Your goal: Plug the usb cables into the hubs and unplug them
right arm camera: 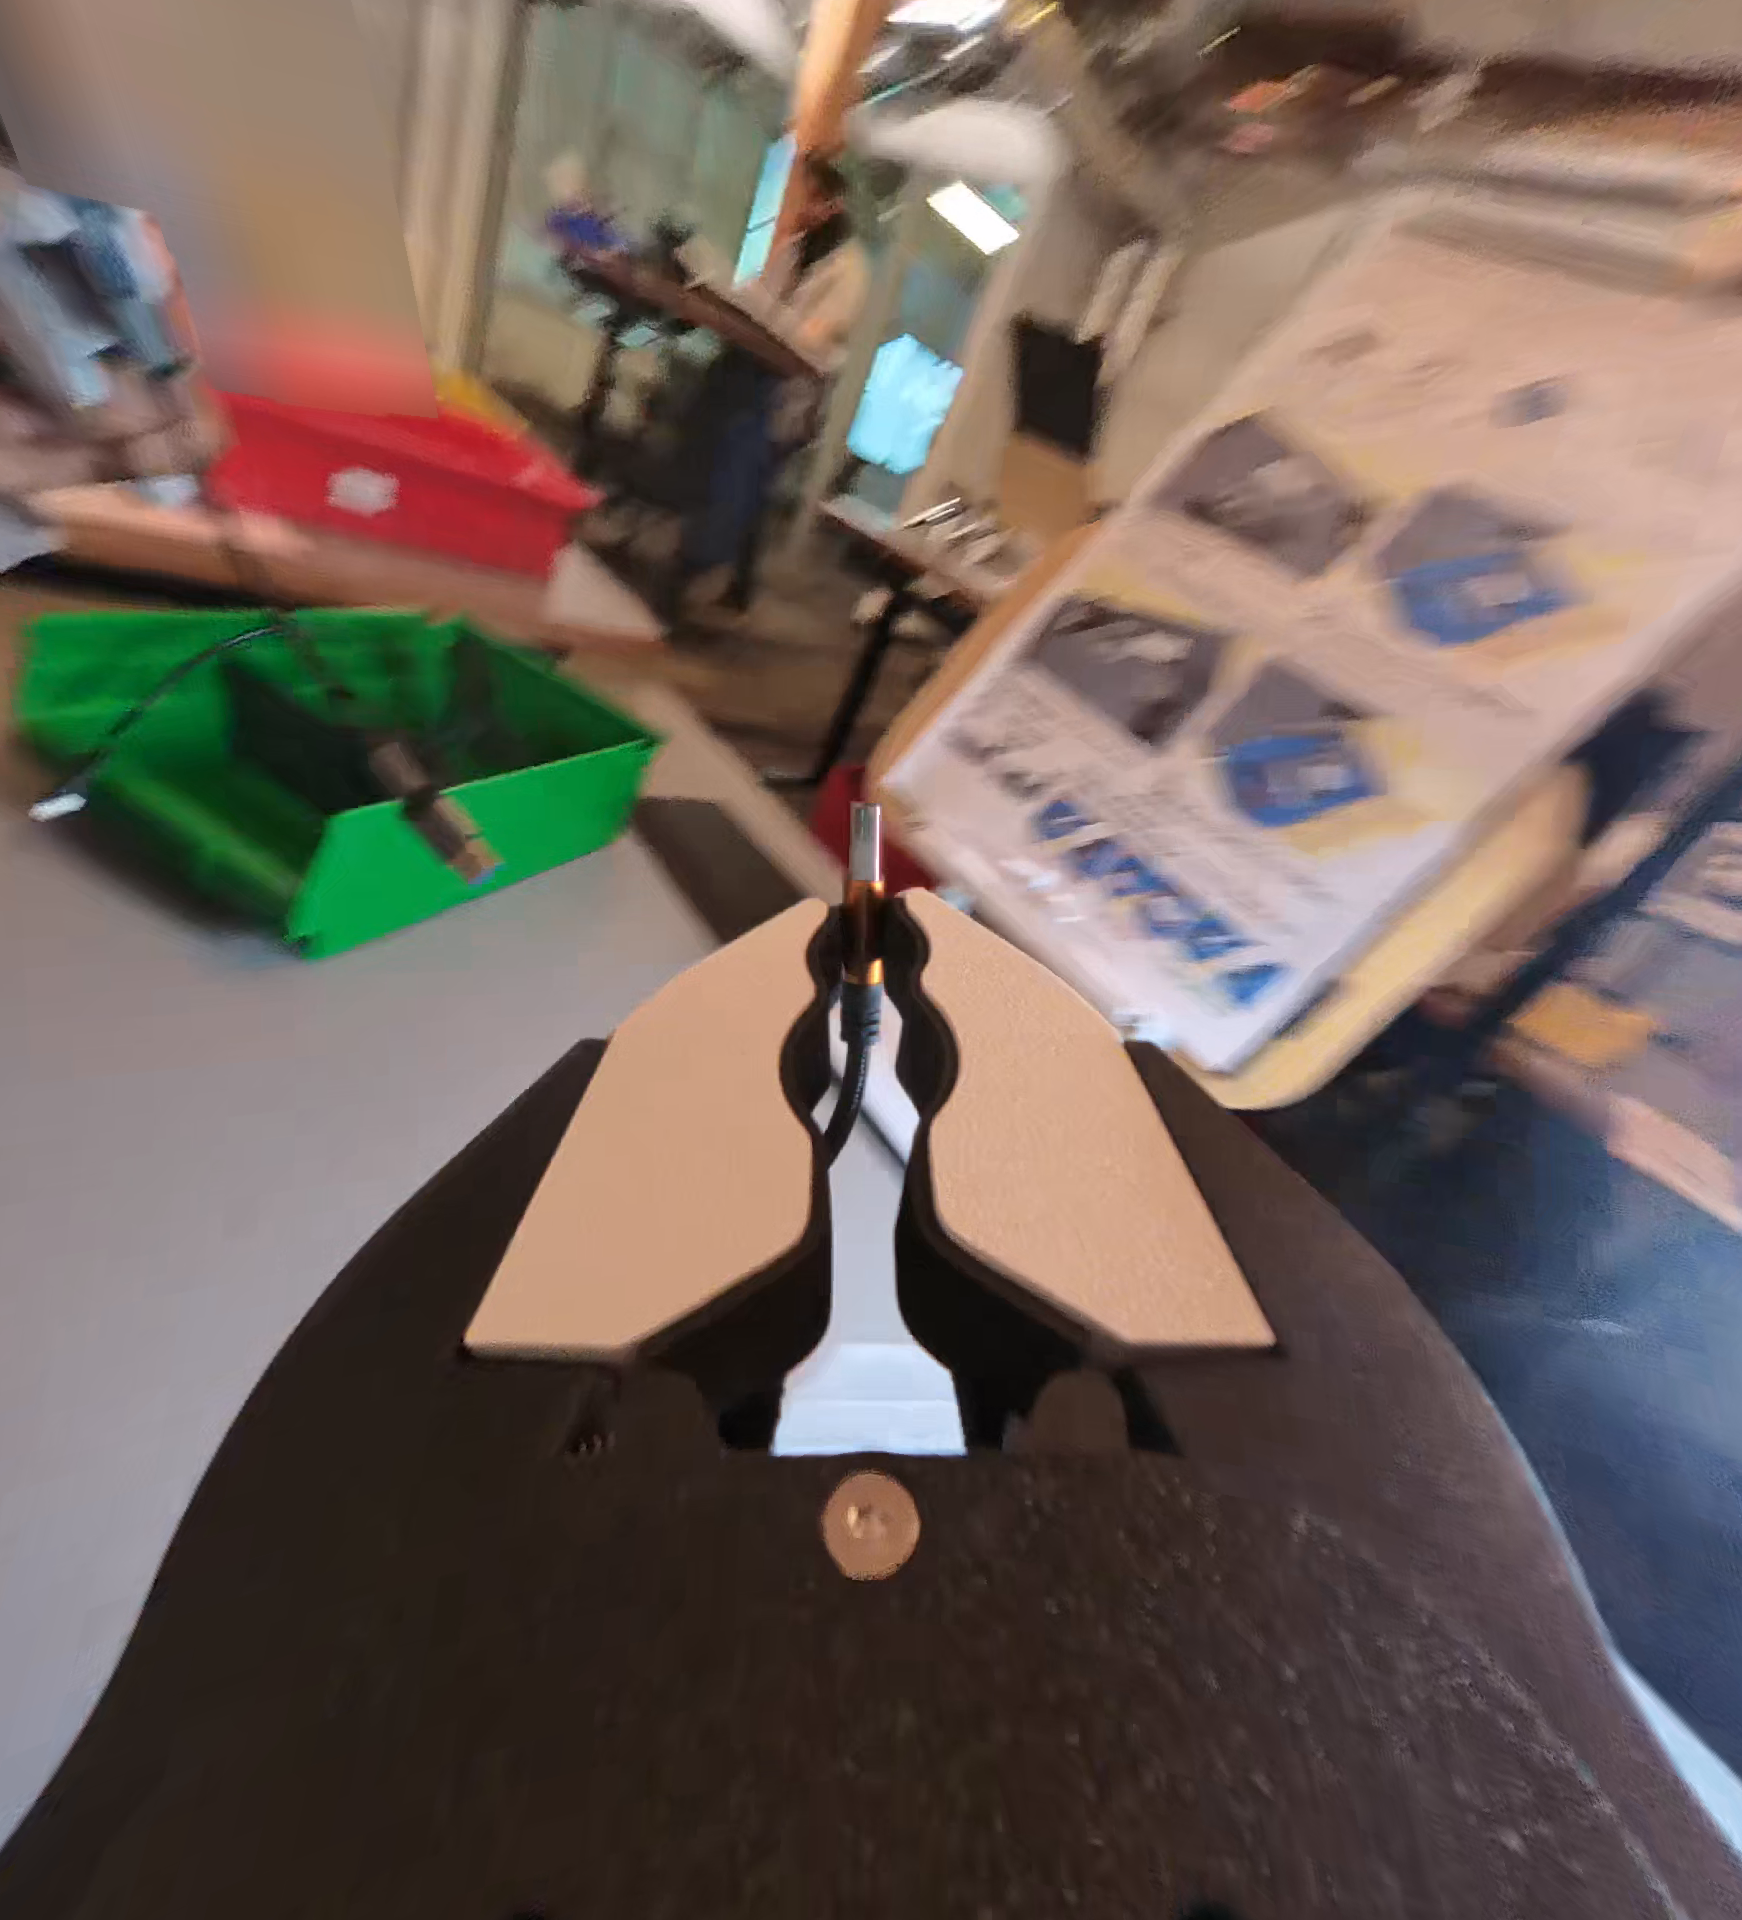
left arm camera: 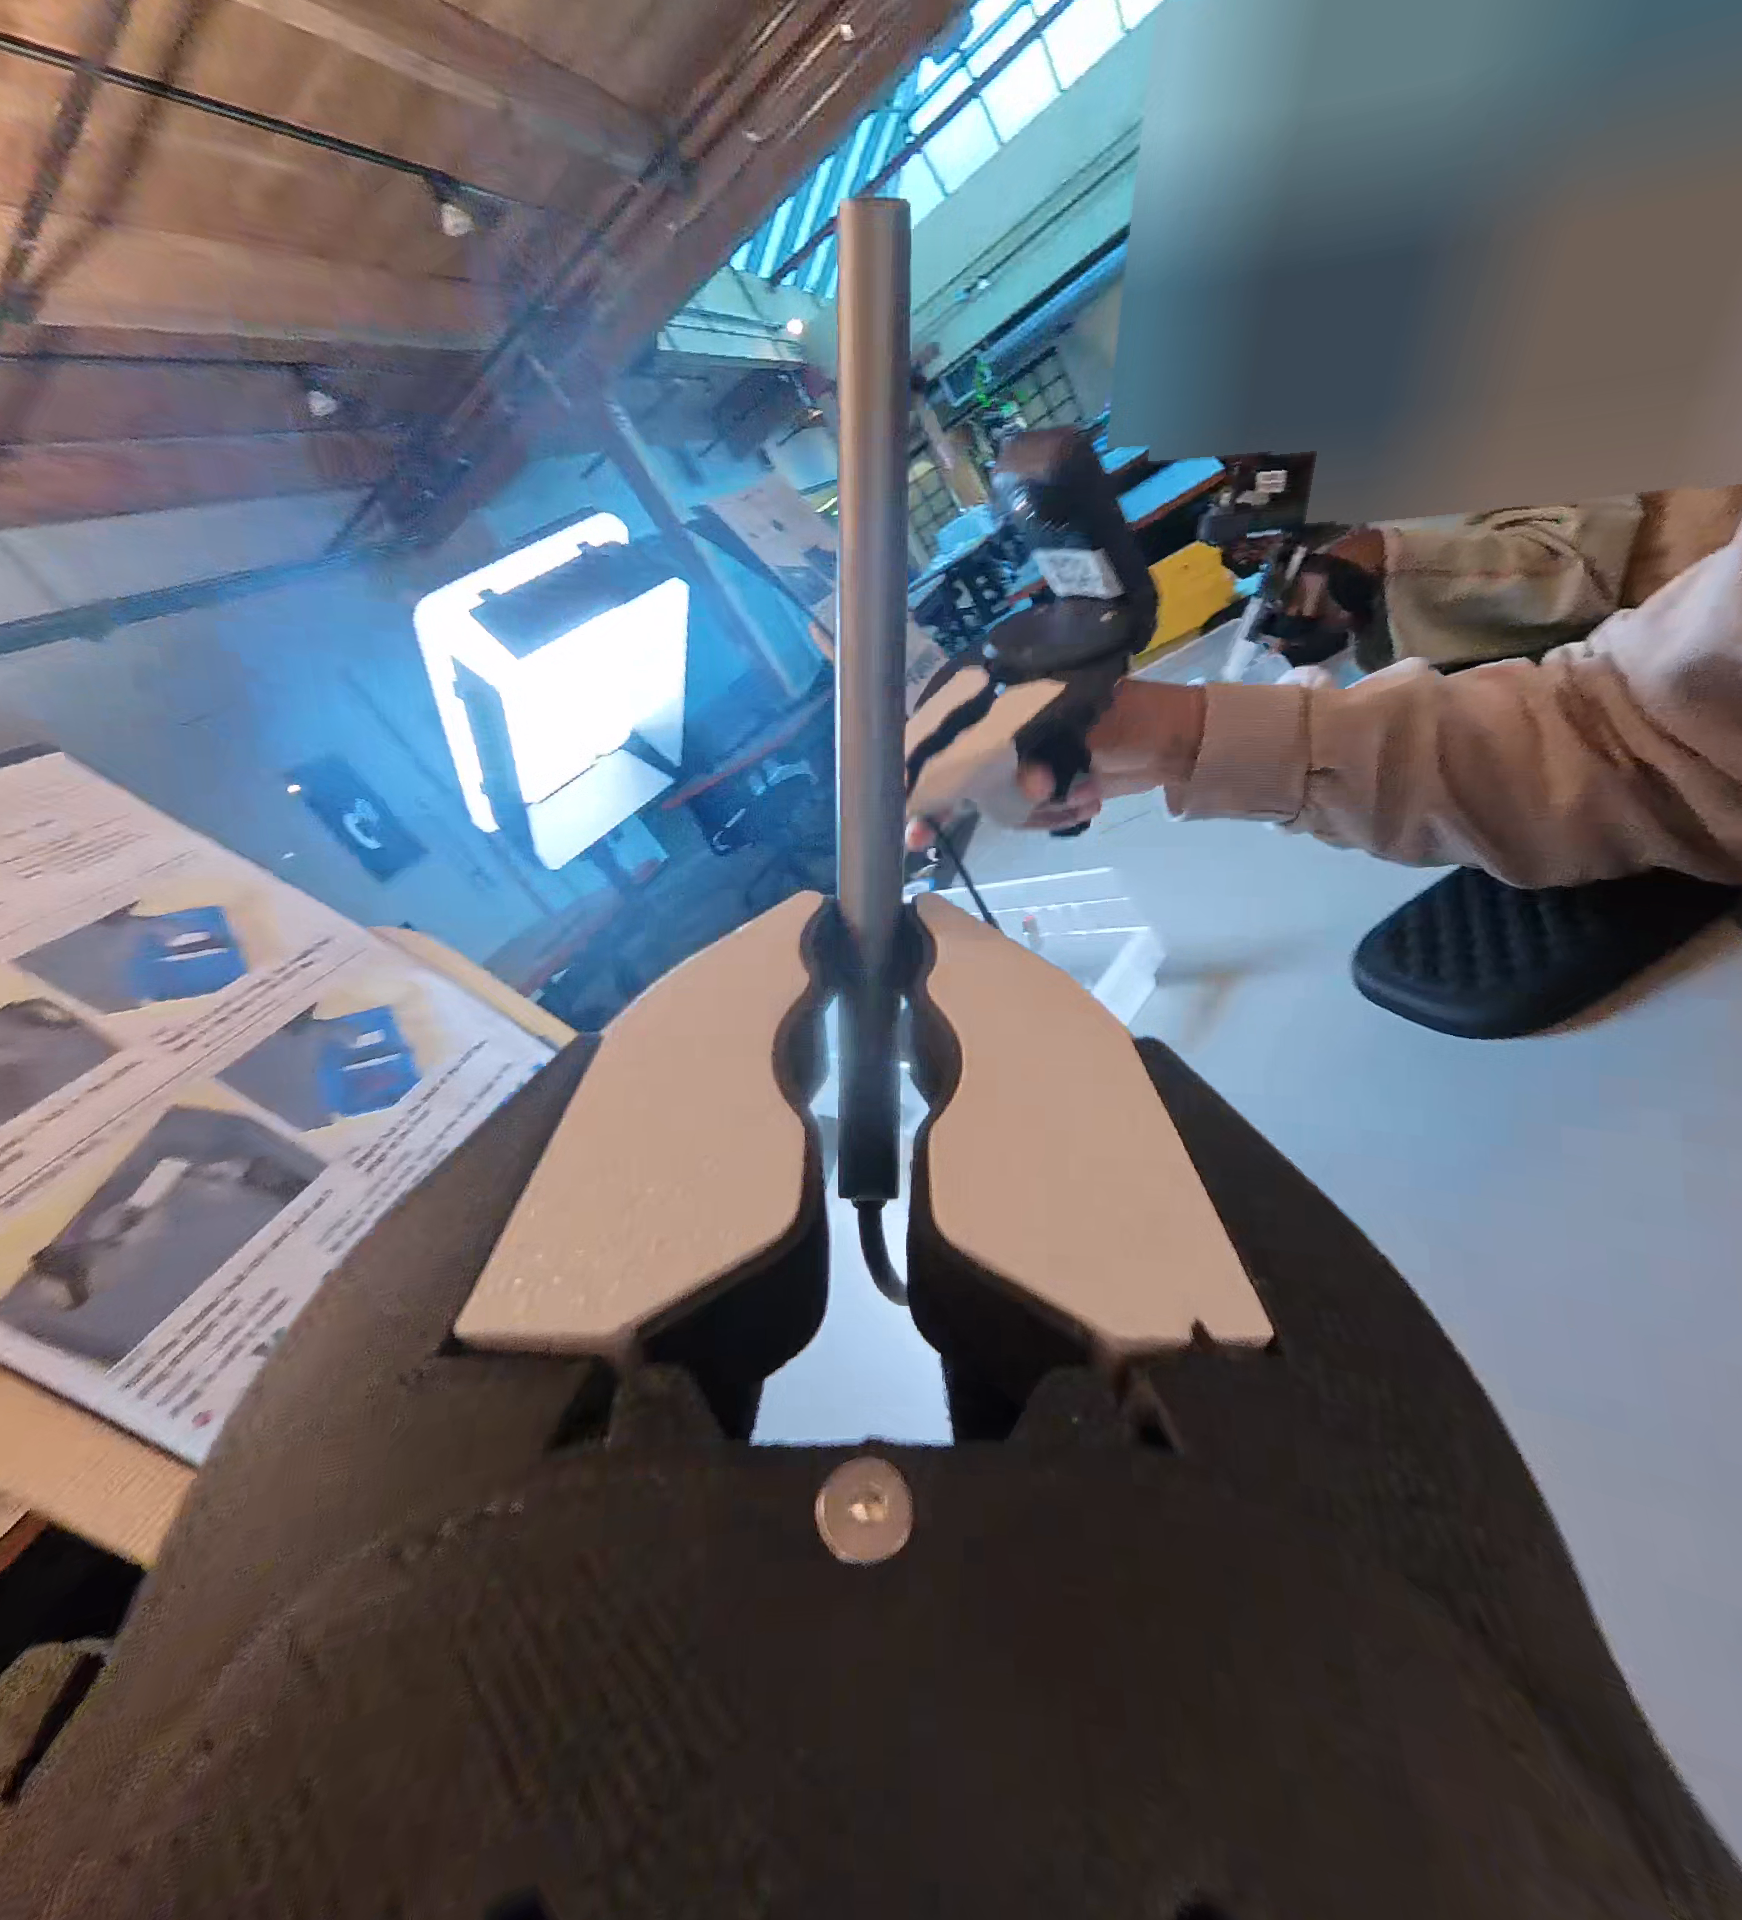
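A pale grey tabletop (right arm camera: 67, 1143) spreads under both tools, with a printed instruction sheet on a cardboard board (right arm camera: 1293, 748) leaning at its edge. On the table sit a green plastic bin (right arm camera: 534, 790) with a second cable and hub draped over its rim, and behind it a red plastic bin (right arm camera: 399, 488). The left gripper (left arm camera: 869, 914) is clamped on a slim grey metal USB hub (left arm camera: 869, 582), which stands straight up beyond its fingertips, its black lead trailing back between the fingers. The right gripper (right arm camera: 865, 914) pinches a black USB cable's orange-banded plug (right arm camera: 864, 883), its silver tip pointing forward, free of any port.
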`<state>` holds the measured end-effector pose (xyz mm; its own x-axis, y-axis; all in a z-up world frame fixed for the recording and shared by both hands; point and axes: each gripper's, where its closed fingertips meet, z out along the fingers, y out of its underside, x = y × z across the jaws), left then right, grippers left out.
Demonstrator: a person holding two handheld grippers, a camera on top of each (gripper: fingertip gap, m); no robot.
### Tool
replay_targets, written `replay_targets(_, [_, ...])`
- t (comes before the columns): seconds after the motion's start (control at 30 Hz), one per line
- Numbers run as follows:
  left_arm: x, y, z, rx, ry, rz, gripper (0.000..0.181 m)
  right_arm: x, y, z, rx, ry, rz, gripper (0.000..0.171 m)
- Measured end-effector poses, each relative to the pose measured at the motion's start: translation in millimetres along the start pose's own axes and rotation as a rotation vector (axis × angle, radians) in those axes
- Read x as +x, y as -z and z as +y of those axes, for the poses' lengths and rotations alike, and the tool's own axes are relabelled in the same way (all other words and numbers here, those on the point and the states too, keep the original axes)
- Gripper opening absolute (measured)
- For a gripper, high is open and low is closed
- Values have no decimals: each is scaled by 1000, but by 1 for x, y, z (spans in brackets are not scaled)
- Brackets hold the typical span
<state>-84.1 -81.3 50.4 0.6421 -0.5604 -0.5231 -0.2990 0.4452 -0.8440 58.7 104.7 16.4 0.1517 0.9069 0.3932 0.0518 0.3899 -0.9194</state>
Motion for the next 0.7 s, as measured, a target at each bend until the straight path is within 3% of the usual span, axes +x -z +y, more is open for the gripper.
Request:
replay_targets(0.17, [1,-14,18,-32,30,3,11,81,63,-31,249,-36,389,7])
replay_targets(0.23, [6,-22,26,-58,32,23,11,98,73,-24,263,-9,480,7])
replay_targets(0.33, [11,-29,35,-84,35,42,11,111,63,9,210,-70,481,7])
replay_targets(0.53, [13,-30,40,-97,44,52,11,107,20,107,-116,-177,375,7])
replay_targets(0.63, [13,-31,41,-94,46,53,11,101,22,160,-427,-189,315,8])
replay_targets(0.7, [14,-31,40,-86,52,56,11,90,32,189,-624,-206,244,22])
